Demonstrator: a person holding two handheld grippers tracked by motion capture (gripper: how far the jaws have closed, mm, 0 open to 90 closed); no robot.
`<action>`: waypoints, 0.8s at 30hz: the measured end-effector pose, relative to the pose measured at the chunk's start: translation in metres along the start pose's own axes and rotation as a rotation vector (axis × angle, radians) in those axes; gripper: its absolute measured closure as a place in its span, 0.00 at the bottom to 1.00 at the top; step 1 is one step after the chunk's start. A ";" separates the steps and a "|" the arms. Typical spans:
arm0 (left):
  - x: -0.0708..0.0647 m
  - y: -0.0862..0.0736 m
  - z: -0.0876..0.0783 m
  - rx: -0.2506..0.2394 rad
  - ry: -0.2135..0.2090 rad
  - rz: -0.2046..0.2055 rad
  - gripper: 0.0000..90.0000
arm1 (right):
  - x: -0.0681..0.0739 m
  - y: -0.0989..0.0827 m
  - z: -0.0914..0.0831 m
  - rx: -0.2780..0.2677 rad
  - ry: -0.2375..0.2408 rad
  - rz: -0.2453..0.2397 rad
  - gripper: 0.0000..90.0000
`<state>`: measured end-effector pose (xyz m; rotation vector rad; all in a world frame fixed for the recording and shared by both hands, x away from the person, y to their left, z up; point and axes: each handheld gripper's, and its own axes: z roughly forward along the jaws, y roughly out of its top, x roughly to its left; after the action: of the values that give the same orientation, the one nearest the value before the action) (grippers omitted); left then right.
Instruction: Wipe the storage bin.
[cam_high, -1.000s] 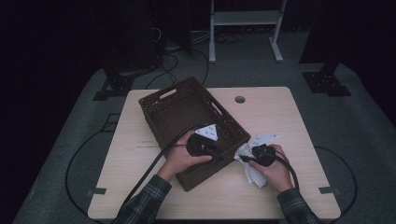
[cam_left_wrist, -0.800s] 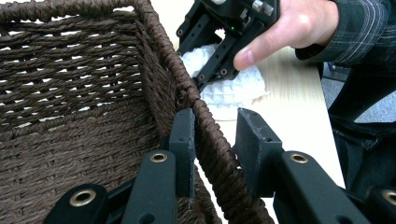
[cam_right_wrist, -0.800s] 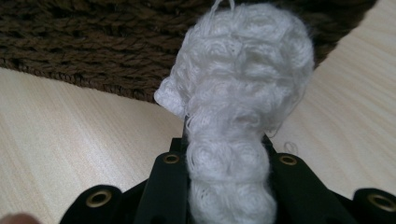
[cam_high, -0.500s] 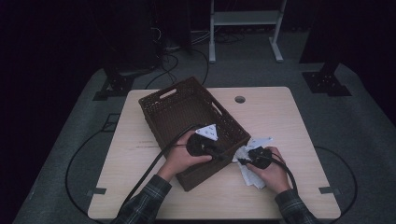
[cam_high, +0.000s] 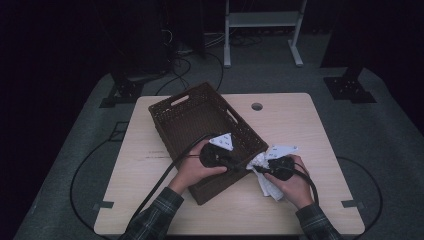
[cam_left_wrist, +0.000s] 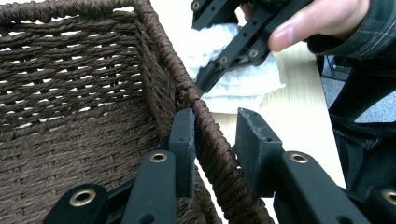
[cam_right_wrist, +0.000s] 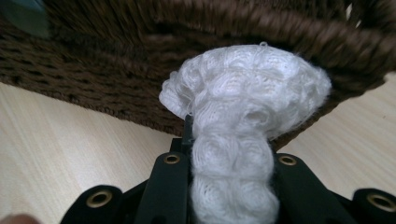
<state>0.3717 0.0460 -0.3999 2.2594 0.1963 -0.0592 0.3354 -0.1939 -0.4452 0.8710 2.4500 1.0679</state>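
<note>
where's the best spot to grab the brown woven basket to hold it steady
The brown woven basket is best gripped on its thick braided rim at the near right wall, from above, one jaw inside and one outside. That wall stands upright and thin. The left gripper straddles it there now.

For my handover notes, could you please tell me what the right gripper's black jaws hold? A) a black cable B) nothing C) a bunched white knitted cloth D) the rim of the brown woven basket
C: in the right gripper view, the right gripper pinches the bunched white knitted cloth in front of the brown woven basket.
</note>
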 end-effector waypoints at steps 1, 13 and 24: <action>0.000 0.000 0.000 0.000 0.001 0.003 0.75 | 0.000 0.001 -0.002 -0.001 0.001 -0.005 0.84; 0.000 0.000 0.000 0.000 0.001 0.002 0.75 | 0.008 0.011 -0.018 -0.070 -0.002 -0.007 0.84; 0.000 0.000 0.000 0.000 0.001 0.000 0.75 | 0.006 0.006 -0.001 -0.027 0.022 -0.009 0.84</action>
<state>0.3714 0.0460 -0.4000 2.2593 0.1968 -0.0573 0.3322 -0.1876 -0.4405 0.8439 2.4492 1.1112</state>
